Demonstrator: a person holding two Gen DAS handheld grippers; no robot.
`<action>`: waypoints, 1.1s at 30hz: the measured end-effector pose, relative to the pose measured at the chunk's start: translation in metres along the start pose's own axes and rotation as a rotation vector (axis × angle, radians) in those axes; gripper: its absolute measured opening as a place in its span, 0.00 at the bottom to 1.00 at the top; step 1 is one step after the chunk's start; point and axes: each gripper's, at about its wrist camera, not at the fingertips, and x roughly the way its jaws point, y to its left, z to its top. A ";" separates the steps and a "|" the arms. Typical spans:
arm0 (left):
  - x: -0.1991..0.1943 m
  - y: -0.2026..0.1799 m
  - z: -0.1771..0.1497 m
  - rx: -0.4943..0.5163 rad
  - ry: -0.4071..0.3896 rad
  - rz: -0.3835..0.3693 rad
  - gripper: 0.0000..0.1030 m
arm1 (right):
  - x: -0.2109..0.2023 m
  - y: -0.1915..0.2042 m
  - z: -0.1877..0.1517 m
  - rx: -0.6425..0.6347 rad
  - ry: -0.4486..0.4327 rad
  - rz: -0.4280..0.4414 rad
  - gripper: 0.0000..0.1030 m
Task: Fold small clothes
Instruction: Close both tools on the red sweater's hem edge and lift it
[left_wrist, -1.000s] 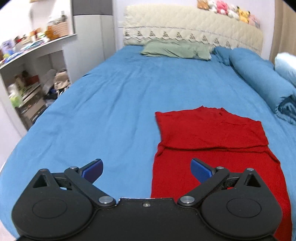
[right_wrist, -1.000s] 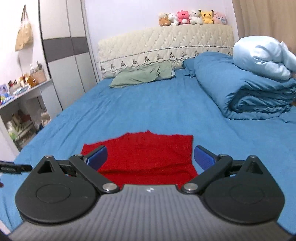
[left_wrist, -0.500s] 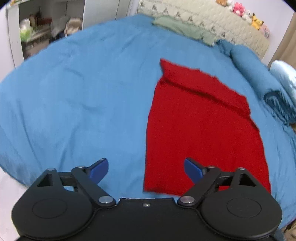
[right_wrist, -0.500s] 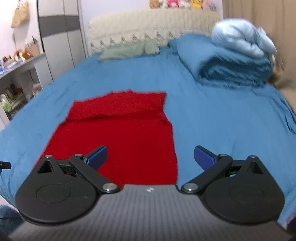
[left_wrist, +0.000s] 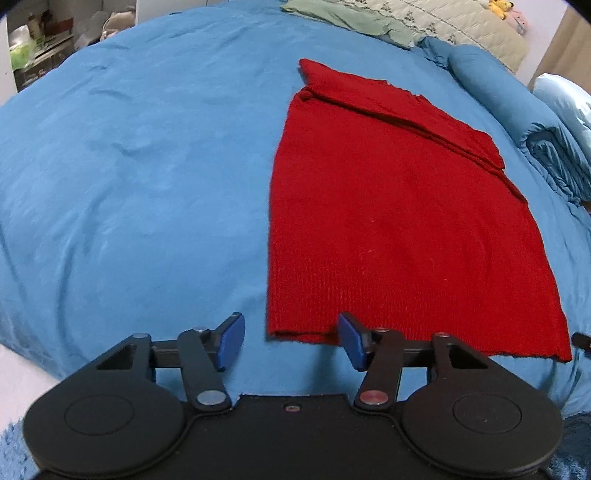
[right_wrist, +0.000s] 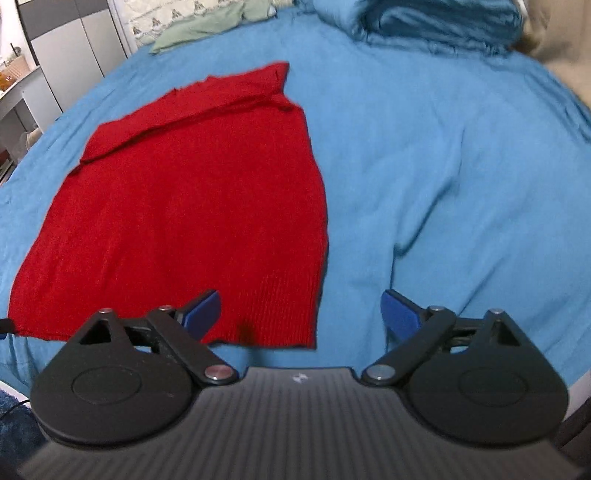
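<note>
A red knitted garment (left_wrist: 399, 206) lies flat on the blue bed, its far end folded over on itself; it also shows in the right wrist view (right_wrist: 184, 195). My left gripper (left_wrist: 291, 341) is open and empty, hovering just over the garment's near left corner, which lies between its blue pads. My right gripper (right_wrist: 301, 314) is open and empty over the garment's near right corner. The tip of the right gripper shows at the right edge of the left wrist view (left_wrist: 581, 338).
The blue bed sheet (left_wrist: 129, 166) spreads all around the garment. A rolled blue duvet (left_wrist: 524, 122) lies along the right side, a green pillow (left_wrist: 343, 16) at the headboard. Shelves (left_wrist: 33, 48) and a wardrobe (right_wrist: 70, 48) stand to the left.
Both grippers have pulled back toward the foot of the bed and tilted downward, from over the garment's middle to its near hem corners. Both stayed open.
</note>
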 end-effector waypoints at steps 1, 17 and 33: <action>0.001 -0.001 0.000 0.002 -0.006 -0.002 0.55 | 0.003 0.000 -0.002 0.004 0.008 -0.001 1.00; 0.014 0.005 -0.003 -0.025 0.001 -0.021 0.15 | 0.014 0.002 -0.008 0.045 0.021 0.025 0.58; -0.043 0.003 0.045 -0.081 -0.135 -0.109 0.04 | -0.030 -0.014 0.045 0.159 -0.084 0.160 0.21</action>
